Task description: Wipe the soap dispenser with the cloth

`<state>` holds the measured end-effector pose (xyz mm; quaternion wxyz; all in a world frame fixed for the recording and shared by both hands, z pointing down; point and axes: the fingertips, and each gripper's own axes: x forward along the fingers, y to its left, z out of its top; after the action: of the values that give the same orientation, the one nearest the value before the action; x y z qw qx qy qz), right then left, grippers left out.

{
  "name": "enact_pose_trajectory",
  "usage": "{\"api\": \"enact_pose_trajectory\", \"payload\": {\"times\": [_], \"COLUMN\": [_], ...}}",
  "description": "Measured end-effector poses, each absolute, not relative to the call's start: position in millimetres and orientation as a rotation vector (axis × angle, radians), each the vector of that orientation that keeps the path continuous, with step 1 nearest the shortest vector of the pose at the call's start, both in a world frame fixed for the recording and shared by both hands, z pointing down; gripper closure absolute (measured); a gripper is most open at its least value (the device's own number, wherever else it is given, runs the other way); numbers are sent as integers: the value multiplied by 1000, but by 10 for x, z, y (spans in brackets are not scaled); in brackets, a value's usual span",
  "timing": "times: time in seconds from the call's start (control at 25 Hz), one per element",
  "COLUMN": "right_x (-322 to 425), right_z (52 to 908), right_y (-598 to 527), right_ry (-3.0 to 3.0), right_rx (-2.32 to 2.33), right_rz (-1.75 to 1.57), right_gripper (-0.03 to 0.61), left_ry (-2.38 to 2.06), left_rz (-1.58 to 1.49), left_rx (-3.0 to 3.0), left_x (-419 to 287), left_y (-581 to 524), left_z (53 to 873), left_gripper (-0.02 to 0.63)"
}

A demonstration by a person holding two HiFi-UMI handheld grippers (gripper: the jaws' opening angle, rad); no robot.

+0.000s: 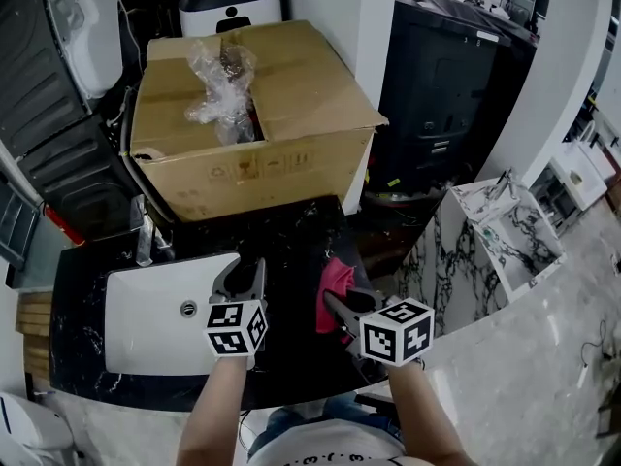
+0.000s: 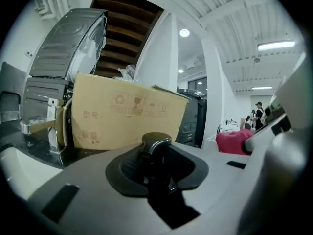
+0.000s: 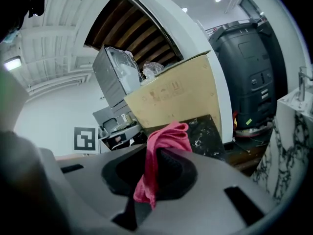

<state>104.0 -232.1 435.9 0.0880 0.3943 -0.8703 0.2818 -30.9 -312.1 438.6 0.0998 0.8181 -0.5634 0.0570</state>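
- Left gripper (image 1: 242, 280) sits over the near right corner of the white sink (image 1: 146, 323). Its marker cube faces the camera.
- In the left gripper view there's a dark thing with a glossy rounded top wedged between the jaws. Pretty sure that's the soap dispenser (image 2: 156, 144), and the jaws are closed up on it with no gap either side. The head view doesn't show much of it, it's mostly buried between the jaws.
- Right gripper (image 1: 342, 308) is just to the right of the left one, over the near edge of the black marbled counter (image 1: 291, 236). The two are close but not touching.
- The right one is clamped on the pink cloth (image 1: 335, 291). The cloth bunches up out of the far end of the jaws, and one tail hangs down on the near side in the right gripper view.
- Cloth and dispenser are apart right now. The cloth sits off to the right of the dispenser, and you can spot it on the right side of the left gripper view too.
- Far side of the counter has a big cardboard box (image 1: 291, 105) with a crumpled clear plastic wrap (image 1: 221, 85) on top.
- There's a chrome faucet (image 2: 36, 126) to the left of the box, at the far edge of the sink.
- A white marble-pattern stand (image 1: 505, 231) is off to the right on the floor, well away from the counter.
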Motion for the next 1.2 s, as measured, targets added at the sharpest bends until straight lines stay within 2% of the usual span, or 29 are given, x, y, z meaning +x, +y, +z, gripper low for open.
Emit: {"api": "enact_pose_trajectory", "payload": {"times": [0.32,0.4,0.48,0.92,1.2], "right_x": [1127,1164,1209,1258,1208], "right_z": [4407,4384,4340,3942,3640], "right_y": [-2476,-2517,-2559,-2655,-2528], "right_ry": [-2633,-2654,-2683,-2806,-2818], "right_rx": [1112,1117,1122,1160,1261], "right_rz": [794,727,662,53,-131], "right_gripper": [528,528,528,531,532], "left_ry": [-1724,-1747,-1792,-2056,-2074], "left_rz": [225,260,265,187,123], "left_rx": [2446,2427,2418,2385,2459], "left_x": [-224,-254,-278,-403,-478], "left_y": [-3172,-3127,-3038,-2462,-2307], "left_z": [4443,4478,4456,4055,3776], "left_gripper": [492,335,318,308,308]}}
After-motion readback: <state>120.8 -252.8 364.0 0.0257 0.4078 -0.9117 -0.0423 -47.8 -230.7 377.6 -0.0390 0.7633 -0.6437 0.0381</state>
